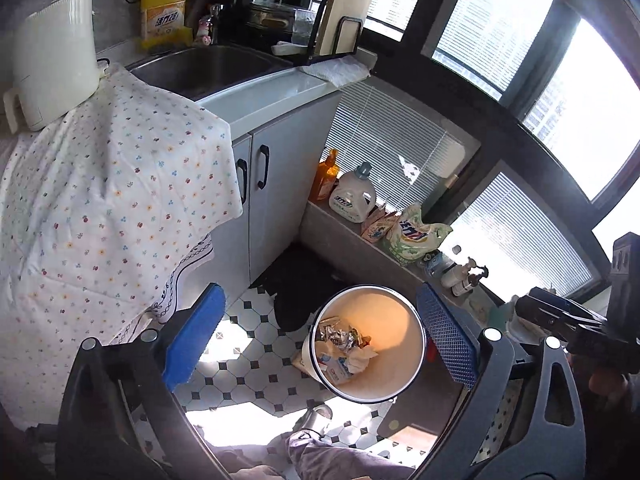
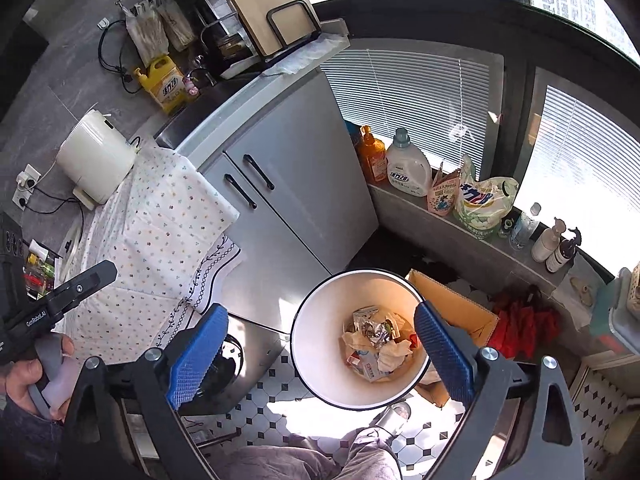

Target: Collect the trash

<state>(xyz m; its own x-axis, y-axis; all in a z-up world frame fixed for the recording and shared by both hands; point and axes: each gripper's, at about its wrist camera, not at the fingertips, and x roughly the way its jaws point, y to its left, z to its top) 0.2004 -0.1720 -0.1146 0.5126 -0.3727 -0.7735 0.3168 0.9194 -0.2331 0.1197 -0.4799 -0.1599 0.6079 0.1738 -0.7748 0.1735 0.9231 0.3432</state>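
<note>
Home kitchen: steel sink (image 1: pixel 208 68), cabinet doors (image 2: pixel 276 208), dish soap (image 1: pixel 164 12), cutting board (image 2: pixel 260 4), kettle (image 2: pixel 96 156).

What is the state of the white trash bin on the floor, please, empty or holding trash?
Holding trash: the white bin has crumpled paper, foil and cartons covering its bottom, well below the rim.

White round plastic bin (image 2: pixel 316 364), crumpled silver foil (image 2: pixel 376 334) inside; black-and-white diamond floor tiles (image 2: pixel 420 446); floral-dotted white cloth (image 2: pixel 160 224).

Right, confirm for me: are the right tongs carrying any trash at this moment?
No: the right tongs stand wide open with nothing between them, and the crumpled trash lies in the bin below.
</note>
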